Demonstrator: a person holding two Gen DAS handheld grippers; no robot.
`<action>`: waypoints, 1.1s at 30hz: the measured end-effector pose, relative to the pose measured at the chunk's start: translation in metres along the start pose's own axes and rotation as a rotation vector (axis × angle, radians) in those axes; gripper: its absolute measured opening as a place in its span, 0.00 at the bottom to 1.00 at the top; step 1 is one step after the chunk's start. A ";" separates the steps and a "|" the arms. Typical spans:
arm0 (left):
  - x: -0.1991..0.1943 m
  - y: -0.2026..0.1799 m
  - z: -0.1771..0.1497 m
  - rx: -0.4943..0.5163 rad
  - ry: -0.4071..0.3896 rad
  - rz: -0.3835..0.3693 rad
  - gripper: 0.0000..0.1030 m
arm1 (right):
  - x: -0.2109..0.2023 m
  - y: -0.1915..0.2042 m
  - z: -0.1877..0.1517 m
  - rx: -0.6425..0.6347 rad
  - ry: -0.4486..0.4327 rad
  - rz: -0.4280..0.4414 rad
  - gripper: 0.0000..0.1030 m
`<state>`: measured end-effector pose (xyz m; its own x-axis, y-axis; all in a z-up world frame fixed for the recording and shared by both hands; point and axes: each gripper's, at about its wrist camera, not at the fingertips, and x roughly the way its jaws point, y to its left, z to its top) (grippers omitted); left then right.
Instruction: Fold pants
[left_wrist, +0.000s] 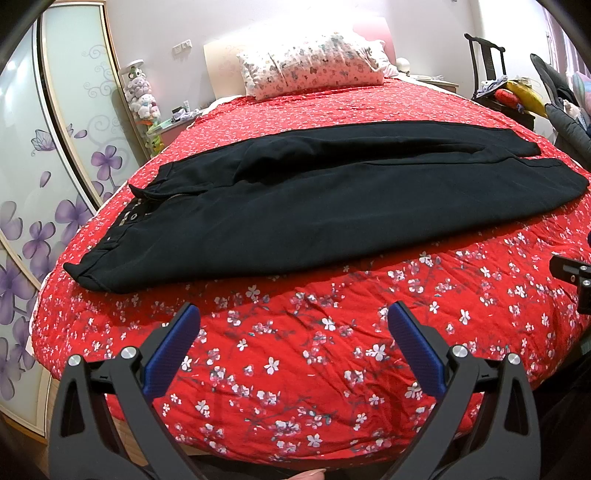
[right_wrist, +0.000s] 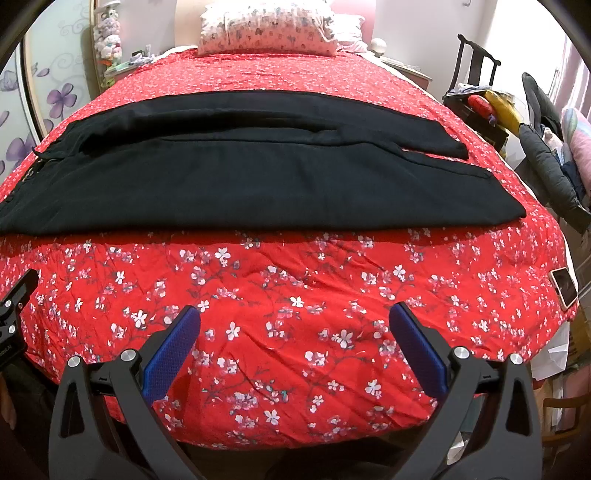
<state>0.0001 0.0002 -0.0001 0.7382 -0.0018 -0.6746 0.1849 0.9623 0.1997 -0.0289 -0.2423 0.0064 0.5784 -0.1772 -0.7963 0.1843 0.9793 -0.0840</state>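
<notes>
Black pants lie flat across the red flowered bedspread, waistband at the left, leg ends at the right, one leg laid over the other. They also show in the right wrist view. My left gripper is open and empty, hovering over the bedspread near the bed's front edge, short of the pants. My right gripper is open and empty in the same way, to the right of the left one. Part of the right gripper shows at the left view's right edge.
A flowered pillow lies at the head of the bed. A wardrobe with purple flower panels stands at the left. A dark chair piled with clothes stands at the right. A phone lies on the bed's right edge.
</notes>
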 end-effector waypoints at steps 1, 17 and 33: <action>0.000 0.000 0.000 0.000 0.000 0.000 0.98 | 0.000 0.000 -0.001 0.000 0.000 0.000 0.99; 0.000 0.000 0.000 -0.001 0.001 -0.001 0.98 | 0.006 -0.006 0.002 0.016 0.021 0.016 0.99; 0.000 0.000 0.000 -0.001 0.002 -0.002 0.98 | 0.007 -0.006 0.002 0.019 0.026 0.020 0.99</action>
<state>0.0003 0.0003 -0.0001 0.7367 -0.0030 -0.6762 0.1854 0.9626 0.1977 -0.0244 -0.2498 0.0030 0.5610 -0.1551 -0.8132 0.1881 0.9805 -0.0573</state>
